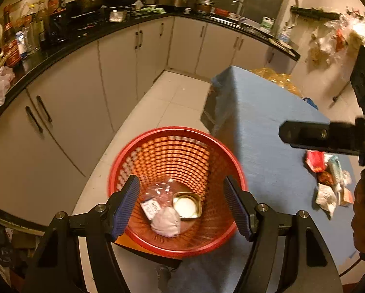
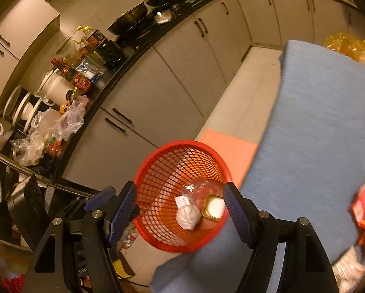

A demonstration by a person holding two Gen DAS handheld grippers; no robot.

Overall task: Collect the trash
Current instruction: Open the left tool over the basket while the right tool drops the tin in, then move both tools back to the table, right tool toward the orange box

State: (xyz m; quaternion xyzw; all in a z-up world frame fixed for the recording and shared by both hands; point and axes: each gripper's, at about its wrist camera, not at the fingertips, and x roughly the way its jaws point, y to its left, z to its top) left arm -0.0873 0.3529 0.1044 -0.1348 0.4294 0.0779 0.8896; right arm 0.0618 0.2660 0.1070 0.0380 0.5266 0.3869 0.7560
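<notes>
Two grippers: both over the red mesh basket, nothing between the pads of either.
Left gripper (image 1: 182,205): jaws spread wide, empty, pointing down into the basket mouth.
Right gripper (image 2: 180,210): jaws likewise spread and empty, near the basket's table-side rim.
Red mesh basket (image 1: 143,151): beside the blue-covered table (image 1: 267,127); holds a crumpled white wad (image 1: 166,224), a shallow gold tin (image 1: 187,205), a clear plastic wrapper (image 1: 162,190).
Remaining trash: a small heap of wrappers (image 1: 328,180) on the table's near right part, well apart from the basket.
Step in hand (judged): a drop looks complete; fetch the next piece.
Method advised: keep jaws wide on approach, come down over one wrapper, pinch its bulk, lift clear before crossing to the basket.
</notes>
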